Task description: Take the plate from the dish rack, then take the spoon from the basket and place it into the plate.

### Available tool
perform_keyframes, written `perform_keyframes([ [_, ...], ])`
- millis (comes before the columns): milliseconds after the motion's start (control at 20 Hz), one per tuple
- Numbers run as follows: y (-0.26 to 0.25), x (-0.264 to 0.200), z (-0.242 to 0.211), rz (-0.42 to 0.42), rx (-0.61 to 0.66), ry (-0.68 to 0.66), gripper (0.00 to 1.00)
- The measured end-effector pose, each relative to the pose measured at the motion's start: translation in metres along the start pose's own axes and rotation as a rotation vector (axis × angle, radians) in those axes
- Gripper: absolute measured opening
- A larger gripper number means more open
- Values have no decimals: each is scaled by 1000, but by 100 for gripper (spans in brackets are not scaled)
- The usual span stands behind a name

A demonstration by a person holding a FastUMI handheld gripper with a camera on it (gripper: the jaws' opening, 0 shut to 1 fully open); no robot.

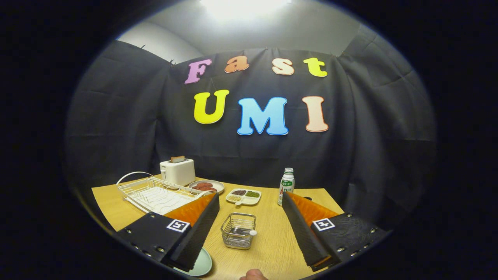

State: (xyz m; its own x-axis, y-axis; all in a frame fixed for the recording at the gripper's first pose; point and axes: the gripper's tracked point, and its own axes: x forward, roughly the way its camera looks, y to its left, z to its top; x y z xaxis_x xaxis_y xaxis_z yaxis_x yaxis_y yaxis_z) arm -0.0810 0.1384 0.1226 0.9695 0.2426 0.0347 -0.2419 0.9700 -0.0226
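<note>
Presently, going left to right, I note the dish rack (pixel 155 193) standing without a plate beside the toaster (pixel 177 171), while the plate (pixel 200 265) lies flat on the table (pixel 272 241) under the left finger, so I judge step 1 done. My gripper (pixel 249 233) is spread wide and pinching nothing, its 2 fingers flanking the basket (pixel 238 230) just ahead, where the spoon (pixel 244 231) rests, placed for the pick. A bottle (pixel 286 186) stands beyond.
</note>
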Motion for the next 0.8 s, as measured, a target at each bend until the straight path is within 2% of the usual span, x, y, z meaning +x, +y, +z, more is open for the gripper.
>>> perform_keyframes([
  [150, -10, 18, -15, -18, 40, -42, 98],
  [300, -17, 31, -39, -30, 27, -43, 98],
  [500, -11, 50, -59, -1, 6, -41, 96],
  [550, -7, 52, -66, 6, 13, -31, 90],
  [700, -9, 59, -73, 10, 30, -42, 84],
  [800, -18, 64, -72, -33, 33, -64, 66],
])
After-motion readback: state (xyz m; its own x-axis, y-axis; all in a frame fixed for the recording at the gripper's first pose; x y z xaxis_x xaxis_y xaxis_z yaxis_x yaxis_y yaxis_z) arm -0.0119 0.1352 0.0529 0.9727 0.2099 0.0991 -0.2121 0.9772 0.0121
